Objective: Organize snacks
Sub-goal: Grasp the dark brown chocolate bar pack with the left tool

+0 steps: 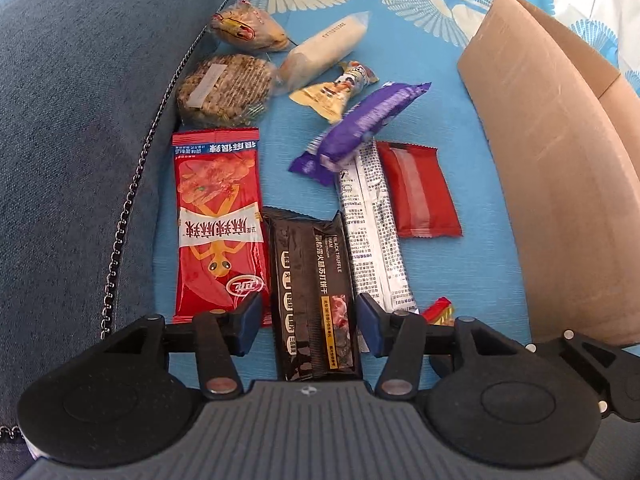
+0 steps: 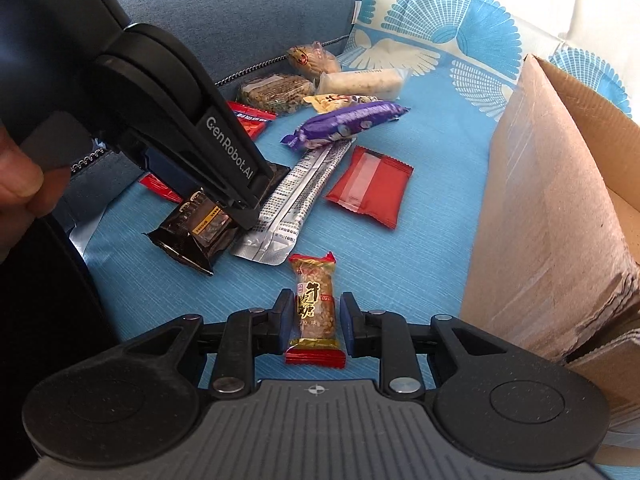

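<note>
Sorting has barely been started, going by what can be seen. Nearly every snack is still spread over the blue patterned cover (image 1: 440, 280) of the sofa: the big red packet (image 1: 218, 224), the black truffle cracker pack (image 1: 312, 292), the silver sachet (image 1: 374, 224), the purple bar (image 1: 368, 122), the small red pouch (image 1: 416, 190), plus the round cakes (image 1: 226, 90) and the pale roll (image 1: 324, 50) bunched at the upper left of the left wrist view. The cardboard box (image 2: 552, 208) stands at the right edge of both views, and only a bare strip of its inside is visible (so whether anything has been dropped in can't be told).

The left tool (image 1: 308, 316) is spread open around the near end of the black pack, with its pads clear of the wrapper on both sides, so nothing is gripped yet. The right tool (image 2: 312, 320) is set narrow around the peanut candy (image 2: 316, 304) at the bottom centre of the right wrist view; small gaps seem to be left either side, so it's judged as bracketed, not pinched.

Pretty much everything is left to be done.
</note>
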`<act>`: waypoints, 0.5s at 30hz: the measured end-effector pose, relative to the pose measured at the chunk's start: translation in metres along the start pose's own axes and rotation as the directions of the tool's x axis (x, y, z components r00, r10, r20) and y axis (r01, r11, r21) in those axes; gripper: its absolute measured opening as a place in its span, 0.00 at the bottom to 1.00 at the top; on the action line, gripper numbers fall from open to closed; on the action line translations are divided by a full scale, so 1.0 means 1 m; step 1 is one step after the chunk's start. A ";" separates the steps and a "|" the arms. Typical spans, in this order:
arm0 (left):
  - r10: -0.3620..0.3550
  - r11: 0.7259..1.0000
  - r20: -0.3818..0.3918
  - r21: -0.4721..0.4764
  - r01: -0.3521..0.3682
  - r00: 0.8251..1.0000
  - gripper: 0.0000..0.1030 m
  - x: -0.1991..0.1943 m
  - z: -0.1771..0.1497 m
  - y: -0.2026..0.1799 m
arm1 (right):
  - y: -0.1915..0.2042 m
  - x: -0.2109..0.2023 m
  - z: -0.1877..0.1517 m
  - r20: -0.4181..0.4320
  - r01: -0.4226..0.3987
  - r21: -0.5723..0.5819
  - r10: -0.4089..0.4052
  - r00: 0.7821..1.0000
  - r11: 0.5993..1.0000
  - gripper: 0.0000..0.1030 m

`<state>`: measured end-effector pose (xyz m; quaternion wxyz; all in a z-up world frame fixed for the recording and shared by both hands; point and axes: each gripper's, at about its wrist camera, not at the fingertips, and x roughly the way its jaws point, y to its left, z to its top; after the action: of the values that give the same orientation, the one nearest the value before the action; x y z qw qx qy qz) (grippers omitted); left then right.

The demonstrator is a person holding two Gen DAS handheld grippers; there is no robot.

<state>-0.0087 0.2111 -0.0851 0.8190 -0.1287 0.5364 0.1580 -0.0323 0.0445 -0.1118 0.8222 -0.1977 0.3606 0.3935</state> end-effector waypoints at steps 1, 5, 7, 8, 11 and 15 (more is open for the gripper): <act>-0.002 1.000 0.000 -0.003 0.002 1.000 0.54 0.000 0.000 0.000 | 0.000 0.000 0.000 0.000 0.000 0.000 0.000 1.000 1.000 0.25; -0.002 1.000 0.003 -0.004 0.002 1.000 0.43 -0.001 -0.001 -0.001 | 0.000 0.000 0.000 0.000 0.000 -0.002 0.000 1.000 1.000 0.25; -0.003 1.000 0.007 -0.003 0.003 1.000 0.41 -0.003 -0.002 -0.001 | 0.000 0.000 0.000 0.000 0.000 -0.001 0.000 1.000 1.000 0.25; -0.005 1.000 0.009 -0.003 0.005 1.000 0.41 -0.004 -0.003 0.000 | 0.000 0.000 -0.001 0.001 0.001 -0.001 -0.001 1.000 1.000 0.25; -0.013 1.000 0.024 -0.016 0.014 1.000 0.41 -0.006 -0.004 0.002 | 0.000 0.000 0.000 0.003 0.001 -0.005 -0.001 1.000 1.000 0.25; -0.033 0.998 0.071 -0.049 0.037 0.997 0.41 -0.015 -0.006 0.008 | 0.000 -0.003 0.000 0.019 0.006 -0.008 -0.006 1.000 1.000 0.21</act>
<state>-0.0225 0.2140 -0.0740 0.8365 -0.1529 0.5008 0.1613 -0.0331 0.0432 -0.1097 0.8259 -0.1983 0.3507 0.3943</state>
